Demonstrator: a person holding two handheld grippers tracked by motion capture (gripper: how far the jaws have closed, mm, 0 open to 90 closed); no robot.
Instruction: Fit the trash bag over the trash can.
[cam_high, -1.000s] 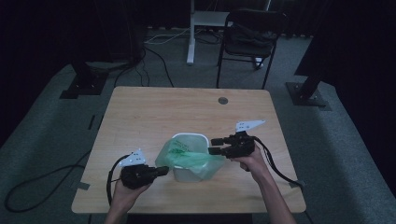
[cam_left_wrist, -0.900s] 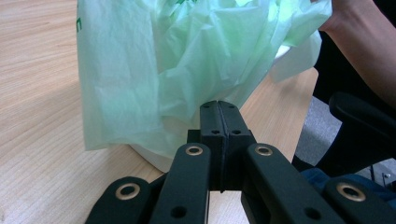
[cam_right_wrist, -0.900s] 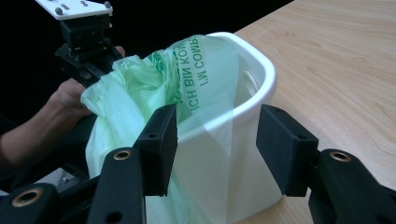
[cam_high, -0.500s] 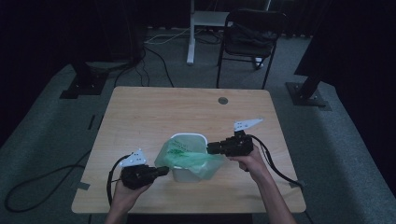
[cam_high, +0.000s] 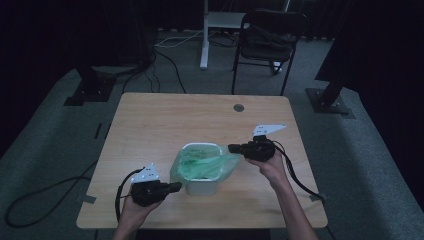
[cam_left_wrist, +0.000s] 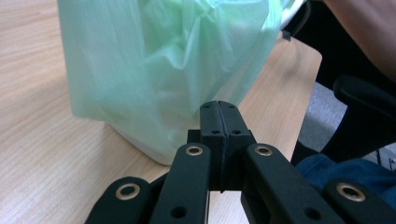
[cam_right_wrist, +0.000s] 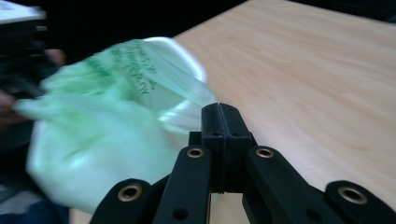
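A small white bin (cam_high: 201, 187) stands near the front of the wooden table (cam_high: 165, 125), lined with a thin green bag (cam_high: 200, 165). My right gripper (cam_high: 232, 148) is at the bin's right side. Its jaws have just been closing, and in the right gripper view they (cam_right_wrist: 218, 108) pinch a stretched fold of the bag (cam_right_wrist: 102, 126) beside the bin's rim (cam_right_wrist: 187, 56). My left gripper (cam_high: 176, 186) lies at the bin's lower left, shut on the bag's hanging edge. In the left gripper view its jaws (cam_left_wrist: 218, 105) meet against the bag (cam_left_wrist: 163, 60).
A round grommet (cam_high: 238, 107) sits in the table's far right part. Behind the table stand a dark chair (cam_high: 267, 35) and a white post (cam_high: 204, 35), with cables on the floor. Stand bases (cam_high: 330, 102) flank the table. The person's blue-clad leg (cam_left_wrist: 345, 172) is below the table edge.
The right gripper's jaws went from open to shut on the bag's right edge, and the film now stretches toward them. The left hand stayed put.
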